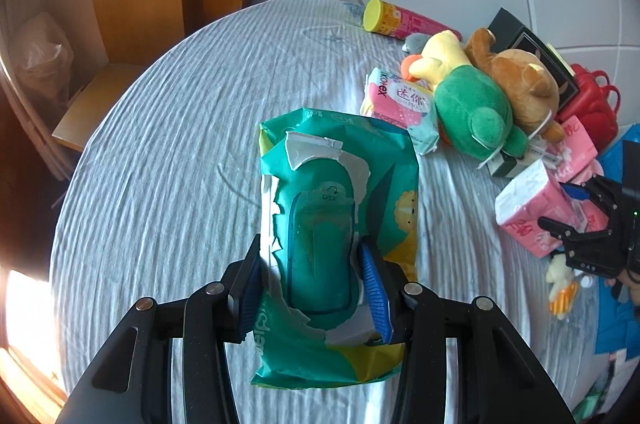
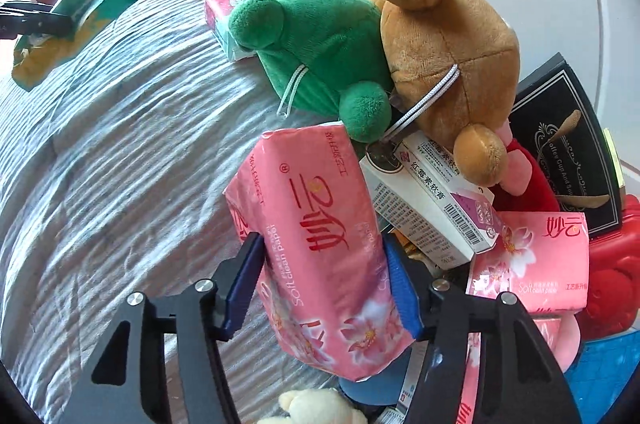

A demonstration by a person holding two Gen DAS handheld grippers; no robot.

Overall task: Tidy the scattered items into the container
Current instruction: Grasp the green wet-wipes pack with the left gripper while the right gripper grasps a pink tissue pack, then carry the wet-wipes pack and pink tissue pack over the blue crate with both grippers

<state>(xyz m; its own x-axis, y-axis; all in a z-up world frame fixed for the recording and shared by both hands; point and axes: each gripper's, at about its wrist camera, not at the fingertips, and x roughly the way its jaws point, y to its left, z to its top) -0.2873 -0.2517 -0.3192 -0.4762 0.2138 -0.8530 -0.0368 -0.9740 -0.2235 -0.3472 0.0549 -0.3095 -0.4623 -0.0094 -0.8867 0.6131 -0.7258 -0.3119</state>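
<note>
My left gripper (image 1: pixel 312 256) is shut on a green wet-wipes pack (image 1: pixel 340 207), its blue pads pinching the pack's sides near the lid flap, and the pack hangs above the white ribbed bedspread (image 1: pixel 180 163). The same pack (image 2: pixel 80 15) shows at the far left of the right wrist view. My right gripper (image 2: pixel 322 248) is shut on a pink tissue pack (image 2: pixel 316 224), pads pressed into both long sides. That pack (image 1: pixel 528 207) sits at the edge of a pile of items. No container is clearly in view.
The pile holds a green plush (image 2: pixel 320 43), a brown bear (image 2: pixel 448 63), a white carton (image 2: pixel 424 207), another pink tissue pack (image 2: pixel 532 260), a black box (image 2: pixel 568 159) and a red case (image 2: pixel 612 264). A yellow-capped tube (image 1: pixel 400 19) lies farther back. Something blue (image 2: pixel 608 364) is at the right.
</note>
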